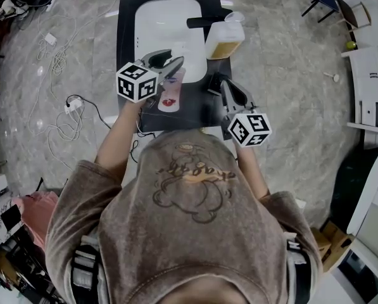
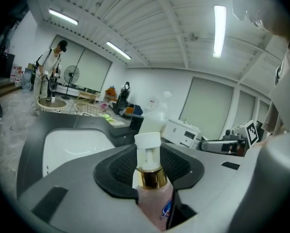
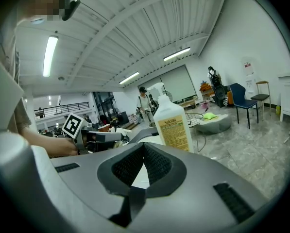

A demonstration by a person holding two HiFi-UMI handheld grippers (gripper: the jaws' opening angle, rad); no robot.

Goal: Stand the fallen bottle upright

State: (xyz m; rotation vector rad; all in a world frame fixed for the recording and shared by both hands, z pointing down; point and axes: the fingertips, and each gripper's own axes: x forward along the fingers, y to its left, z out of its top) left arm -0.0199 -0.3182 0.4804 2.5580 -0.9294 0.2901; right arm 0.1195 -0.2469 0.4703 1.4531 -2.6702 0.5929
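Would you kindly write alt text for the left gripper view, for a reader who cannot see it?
The left claw grips a pink pump bottle just below its gold collar, the white pump head sticking out ahead. Behind it, a white tray lies on a dark table in a bright room.

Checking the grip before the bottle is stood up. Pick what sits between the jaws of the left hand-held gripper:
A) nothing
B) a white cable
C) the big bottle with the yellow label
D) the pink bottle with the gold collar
D: in the left gripper view the pink bottle, gold collar and white pump up, is clamped in the left hand-held gripper; the big bottle stands apart.
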